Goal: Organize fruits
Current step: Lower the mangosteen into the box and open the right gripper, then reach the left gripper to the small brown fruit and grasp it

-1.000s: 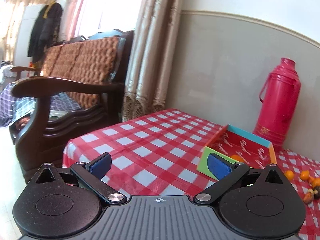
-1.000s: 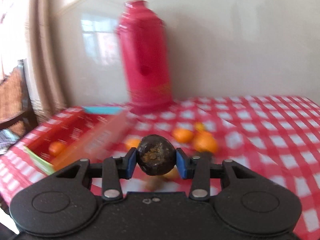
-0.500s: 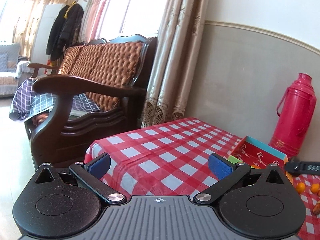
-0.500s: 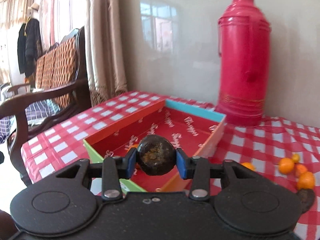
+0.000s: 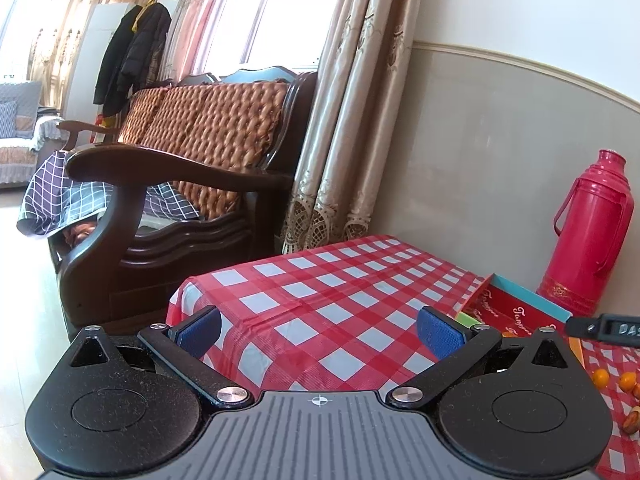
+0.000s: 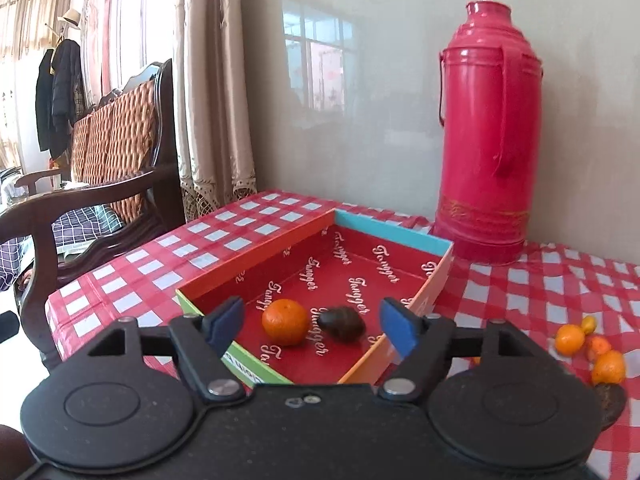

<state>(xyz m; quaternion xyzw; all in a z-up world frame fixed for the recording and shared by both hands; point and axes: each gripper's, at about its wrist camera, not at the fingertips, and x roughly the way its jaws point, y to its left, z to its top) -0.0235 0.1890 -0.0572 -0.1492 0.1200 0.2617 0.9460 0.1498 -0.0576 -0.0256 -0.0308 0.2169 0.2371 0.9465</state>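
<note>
My right gripper (image 6: 310,326) hangs over the box (image 6: 394,236) with jaws opening and nothing between them, the dark fruit (image 6: 342,323) lying inside beside an orange (image 6: 286,322); I'd lift clear before swinging toward the loose oranges (image 6: 570,339), left gripper (image 5: 318,330) wide, empty.

The box (image 6: 438,254) inside is red w/ white script word repeated all over floor & walls, reads approx. "Tangger" or "Tongger"; exact spelling unclear, some copies upside down. Same script shows on the box's inner wall in left wrist view, only "Tang…" legible. Box's green outer end has a white label w/ dark print, too cut off to read. Black strap or bar (image 5: 608,326) at right edge of left wrist view: white letters "DAS", rest out of frame.
</note>
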